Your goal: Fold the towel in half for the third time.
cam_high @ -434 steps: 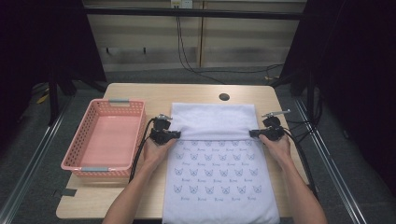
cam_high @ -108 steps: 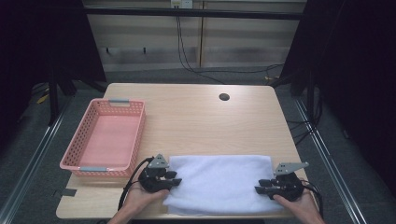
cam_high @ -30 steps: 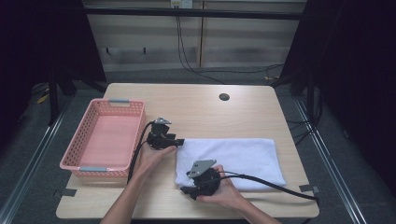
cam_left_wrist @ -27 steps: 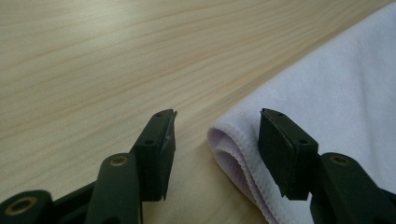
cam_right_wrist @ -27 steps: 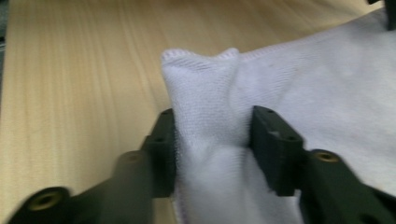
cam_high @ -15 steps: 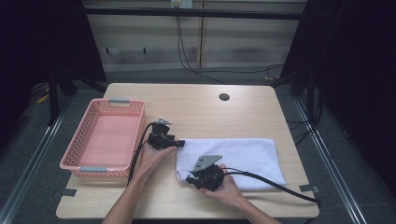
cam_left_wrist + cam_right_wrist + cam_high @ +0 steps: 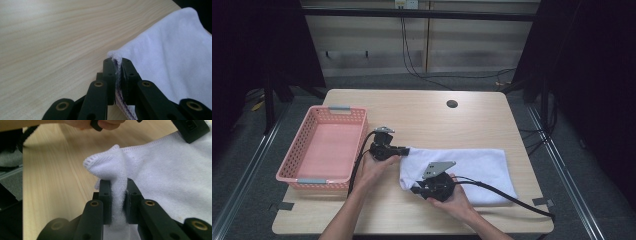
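A white towel lies folded in a long band across the wooden table. My left gripper sits at its far left corner. In the left gripper view the jaws have just been closing and now pinch the towel's hemmed edge. My right gripper is at the near left corner. Its jaws have also been closing and squeeze a raised fold of the towel. The other hand shows at the top of that view.
A pink plastic basket stands at the table's left, close behind my left hand. A round hole sits in the tabletop at the back. The right gripper's black cable trails across the towel to the table's near right corner.
The towel, once spread long over the table, is now a folded band. Over the last second both grippers closed on its left corners, and the near corner has bunched up off the table.
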`<state>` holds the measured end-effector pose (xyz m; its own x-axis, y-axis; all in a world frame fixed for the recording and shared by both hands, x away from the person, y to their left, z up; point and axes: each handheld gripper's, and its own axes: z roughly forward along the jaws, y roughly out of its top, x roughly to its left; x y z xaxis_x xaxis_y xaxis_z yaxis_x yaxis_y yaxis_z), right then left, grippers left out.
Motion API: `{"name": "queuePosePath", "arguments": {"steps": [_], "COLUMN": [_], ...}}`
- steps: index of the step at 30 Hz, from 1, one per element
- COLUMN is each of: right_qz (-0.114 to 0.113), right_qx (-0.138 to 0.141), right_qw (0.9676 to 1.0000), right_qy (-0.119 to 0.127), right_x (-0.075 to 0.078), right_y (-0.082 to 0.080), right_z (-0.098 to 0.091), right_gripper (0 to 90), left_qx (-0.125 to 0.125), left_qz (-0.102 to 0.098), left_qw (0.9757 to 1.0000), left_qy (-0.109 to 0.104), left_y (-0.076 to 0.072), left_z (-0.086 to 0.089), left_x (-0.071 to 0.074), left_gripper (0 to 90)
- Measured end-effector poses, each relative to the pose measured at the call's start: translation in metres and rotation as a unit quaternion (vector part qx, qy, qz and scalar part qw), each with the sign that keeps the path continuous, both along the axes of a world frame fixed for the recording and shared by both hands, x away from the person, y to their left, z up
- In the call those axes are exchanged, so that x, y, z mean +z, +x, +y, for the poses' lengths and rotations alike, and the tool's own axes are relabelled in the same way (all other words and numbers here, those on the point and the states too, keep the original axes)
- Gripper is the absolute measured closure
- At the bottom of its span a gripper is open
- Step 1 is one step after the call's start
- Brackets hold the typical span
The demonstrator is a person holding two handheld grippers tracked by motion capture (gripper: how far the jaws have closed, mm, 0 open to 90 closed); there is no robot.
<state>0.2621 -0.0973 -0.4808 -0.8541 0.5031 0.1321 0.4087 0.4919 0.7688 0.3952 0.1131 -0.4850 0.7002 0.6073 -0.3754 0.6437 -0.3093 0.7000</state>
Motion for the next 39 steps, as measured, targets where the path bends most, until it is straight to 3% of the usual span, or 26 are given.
{"name": "queuePosePath", "arguments": {"steps": [7, 9, 11, 14, 20, 25, 28, 32, 35, 36, 39], "right_qz": [-0.017, -0.018, -0.013, -0.013, -0.041, -0.049, -0.064, -0.066, -0.056, -0.056, -0.046], "right_qx": [-0.006, -0.004, -0.001, -0.004, 0.02, 0.02, 0.024, 0.024, 0.008, 0.008, -0.011], "right_qw": [0.9987, 0.9985, 0.9969, 0.9953, 0.9959, 0.9938, 0.9912, 0.9902, 0.9909, 0.9909, 0.9913], "right_qy": [0.048, 0.052, 0.078, 0.096, 0.078, 0.098, 0.113, 0.121, 0.123, 0.123, 0.123], "right_x": [0.027, 0.031, 0.038, 0.045, 0.062, 0.08, 0.099, 0.1, 0.082, 0.082, 0.068], "right_y": [0.0, -0.001, 0.0, 0.002, 0.0, 0.004, 0.007, 0.006, -0.003, -0.003, -0.011], "right_z": [-0.002, -0.001, 0.001, -0.001, 0.021, 0.036, 0.046, 0.044, 0.025, 0.025, 0.003], "right_gripper": [79.6, 79.6, 79.7, 79.9, 79.9, 80.0, 80.0, 80.1, 80.1, 80.1, 80.1], "left_qx": [0.006, 0.005, 0.007, 0.004, 0.009, 0.026, 0.033, 0.032, 0.012, 0.012, -0.004], "left_qz": [-0.023, -0.028, -0.038, -0.042, -0.055, -0.068, -0.073, -0.072, -0.07, -0.07, -0.066], "left_qw": [0.9994, 0.9993, 0.9988, 0.9986, 0.9981, 0.9973, 0.9968, 0.9969, 0.9973, 0.9973, 0.9977], "left_qy": [-0.026, -0.026, -0.032, -0.031, -0.026, -0.01, 0.001, 0.002, 0.018, 0.018, 0.016], "left_y": [-0.003, -0.004, -0.006, -0.007, -0.01, -0.01, -0.009, -0.01, -0.012, -0.012, -0.014], "left_z": [0.004, 0.005, 0.008, 0.011, 0.021, 0.032, 0.039, 0.035, 0.013, 0.013, -0.013], "left_x": [0.036, 0.04, 0.053, 0.061, 0.083, 0.106, 0.121, 0.119, 0.105, 0.105, 0.094], "left_gripper": [84.0, 84.0, 84.1, 84.1, 84.1, 84.2, 84.2, 84.2, 84.1, 84.1, 84.1]}}
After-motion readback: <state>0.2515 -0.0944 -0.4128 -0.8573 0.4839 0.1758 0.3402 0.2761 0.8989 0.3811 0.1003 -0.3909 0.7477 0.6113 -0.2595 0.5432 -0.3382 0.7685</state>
